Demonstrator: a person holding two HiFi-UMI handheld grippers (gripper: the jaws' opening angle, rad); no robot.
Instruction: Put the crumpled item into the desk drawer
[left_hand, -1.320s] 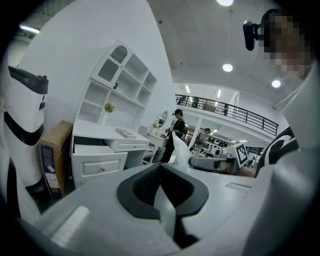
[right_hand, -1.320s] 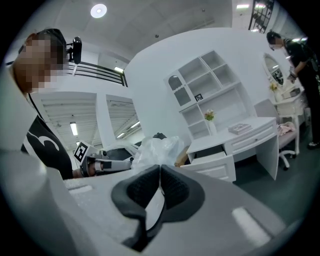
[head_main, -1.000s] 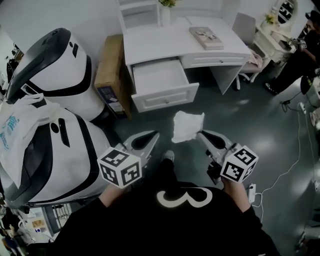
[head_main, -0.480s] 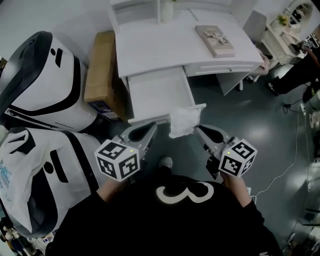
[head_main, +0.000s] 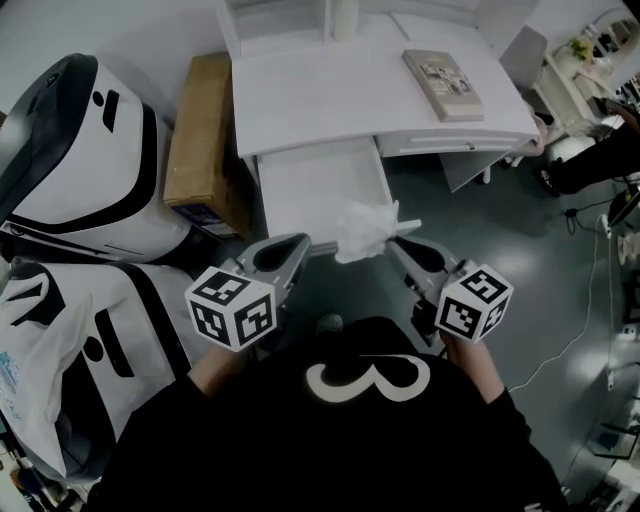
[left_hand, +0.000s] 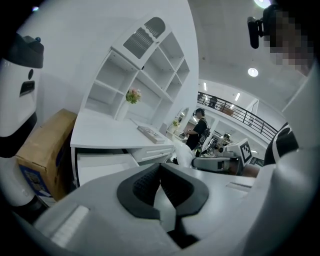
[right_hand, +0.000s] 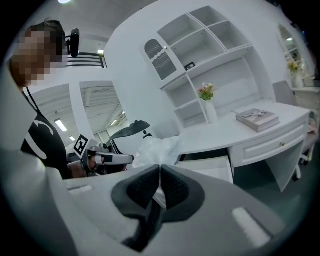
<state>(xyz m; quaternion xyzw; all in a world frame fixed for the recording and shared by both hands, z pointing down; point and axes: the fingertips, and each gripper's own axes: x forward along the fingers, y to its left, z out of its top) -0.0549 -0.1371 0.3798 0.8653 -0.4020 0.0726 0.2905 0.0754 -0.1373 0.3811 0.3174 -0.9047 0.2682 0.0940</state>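
With the right gripper (head_main: 397, 243) pinched tight on the crumpled item (head_main: 365, 230) at the front right corner of the open desk drawer (head_main: 315, 190), it should travel toward 11 o'clock, well over the cavity, before releasing, while the left gripper (head_main: 295, 247), closed on nothing, sits at 9 o'clock.

The desk (head_main: 340, 90) and its drawer (head_main: 318, 190) are showing plain white, and the crumpled item (head_main: 365, 228) is gleaming a translucent white. The cardboard box (head_main: 200, 140) is showing brown, the book (head_main: 442, 85) beige. The left gripper (head_main: 296, 242) and right gripper (head_main: 393, 243) are showing pale grey, their cubes (head_main: 232, 308) wearing black-and-white square markers. The floor (head_main: 540, 250) is reading dark grey-green.
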